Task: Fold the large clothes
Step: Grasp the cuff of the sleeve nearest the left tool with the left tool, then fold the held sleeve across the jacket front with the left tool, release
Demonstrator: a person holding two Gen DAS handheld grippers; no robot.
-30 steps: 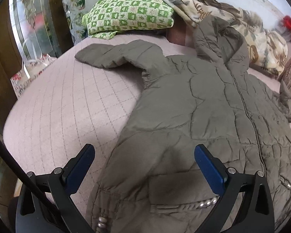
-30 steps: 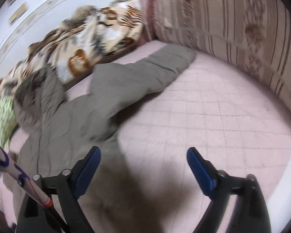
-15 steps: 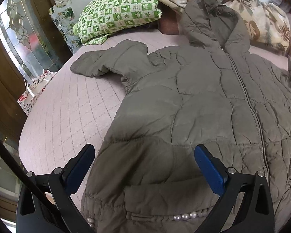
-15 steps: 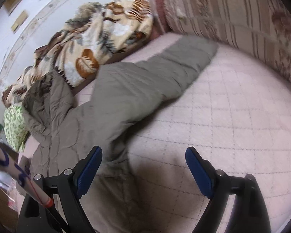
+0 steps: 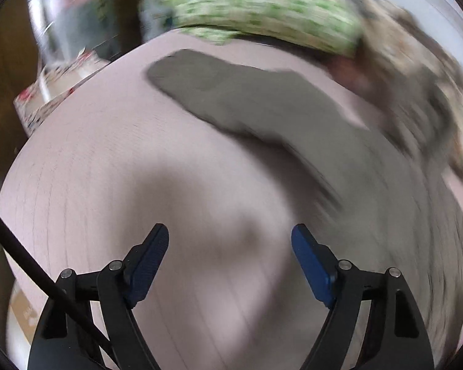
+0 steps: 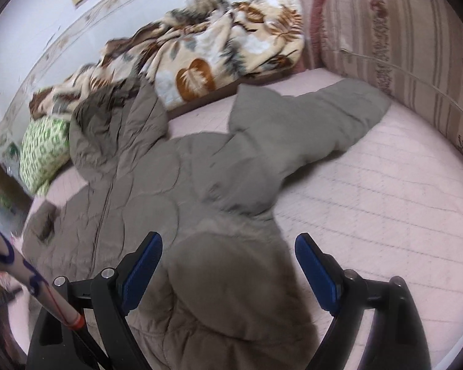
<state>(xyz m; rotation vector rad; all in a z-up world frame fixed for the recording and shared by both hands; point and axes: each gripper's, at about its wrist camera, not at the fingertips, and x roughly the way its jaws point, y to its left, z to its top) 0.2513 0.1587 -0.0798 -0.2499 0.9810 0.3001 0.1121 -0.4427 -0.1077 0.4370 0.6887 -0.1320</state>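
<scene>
1. Bed: pink quilted cover, bearing everything below; bare cover fills the lower half of my left wrist view.
2. Coat: grey-brown quilted, zipped, lying flat and unfolded at the bed's centre, hood at 11 o'clock and one sleeve reaching to 2 o'clock in my right wrist view. The other sleeve lies at 12 o'clock in the blurred left view.
3. Right tool: jaws wide apart and empty, poised above the coat's side near the armpit.
4. Left tool: jaws have just been closing a little, still gaping, nothing between them. A second ago it looked onto the coat's body; now it looks across bare cover toward the sleeve, so I judge the sleeve fold comes first.
</scene>
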